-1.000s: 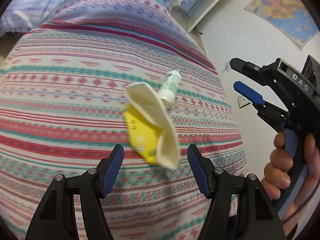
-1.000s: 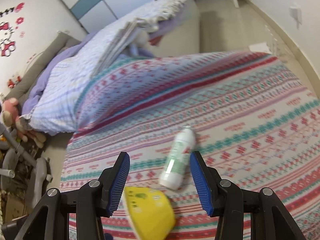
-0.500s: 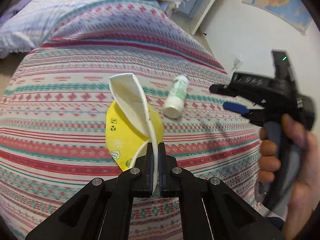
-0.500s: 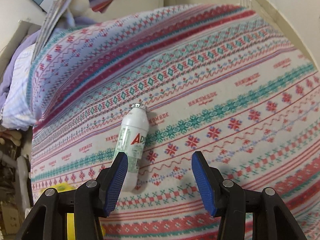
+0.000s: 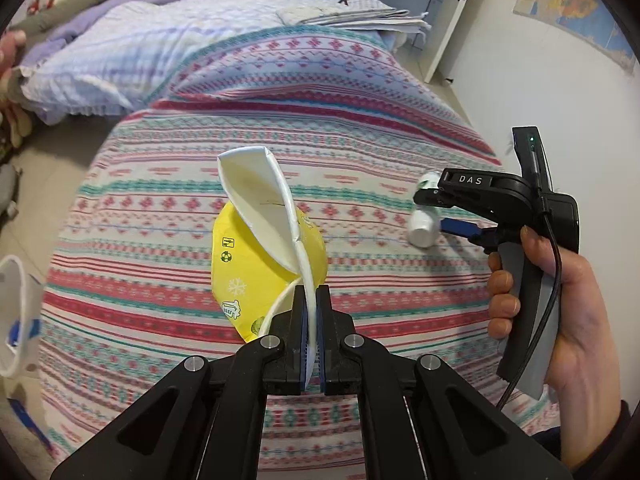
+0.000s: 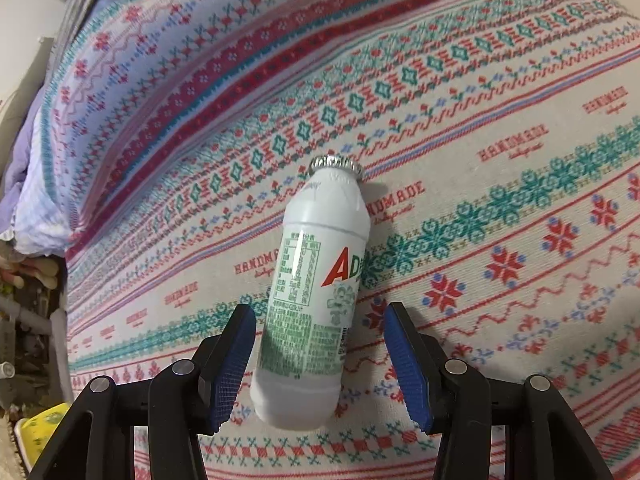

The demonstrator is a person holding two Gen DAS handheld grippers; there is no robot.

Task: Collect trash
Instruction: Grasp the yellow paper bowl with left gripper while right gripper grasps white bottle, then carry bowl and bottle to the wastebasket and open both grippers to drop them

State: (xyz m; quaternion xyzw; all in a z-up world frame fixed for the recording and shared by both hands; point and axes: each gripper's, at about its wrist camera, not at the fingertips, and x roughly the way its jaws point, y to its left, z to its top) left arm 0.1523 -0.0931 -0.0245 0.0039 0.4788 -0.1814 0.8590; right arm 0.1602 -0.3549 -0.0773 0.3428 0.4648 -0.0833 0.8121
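My left gripper (image 5: pixel 311 320) is shut on the rim of a crushed yellow paper cup (image 5: pixel 264 252) with a white inside, held above the patterned bedspread (image 5: pixel 360 120). A small white drink bottle (image 6: pixel 312 280) with green print and a foil cap lies on its side on the bedspread (image 6: pixel 500 140). My right gripper (image 6: pixel 320 364) is open, its blue pads on either side of the bottle's lower half, not touching it. In the left wrist view the right gripper (image 5: pixel 436 212) sits over the bottle (image 5: pixel 422 232), held by a person's hand (image 5: pixel 568 320).
Folded lilac bedding (image 5: pixel 132 52) and a stack of folded cloth (image 5: pixel 352 16) lie at the far end of the bed. A door (image 5: pixel 440 8) and white wall stand to the right. A white object (image 5: pixel 16 312) is at the left edge over the floor.
My left gripper shut on the yellow cup's rim and lifted it. My right gripper moved down over the bottle, which now lies between its open pads.
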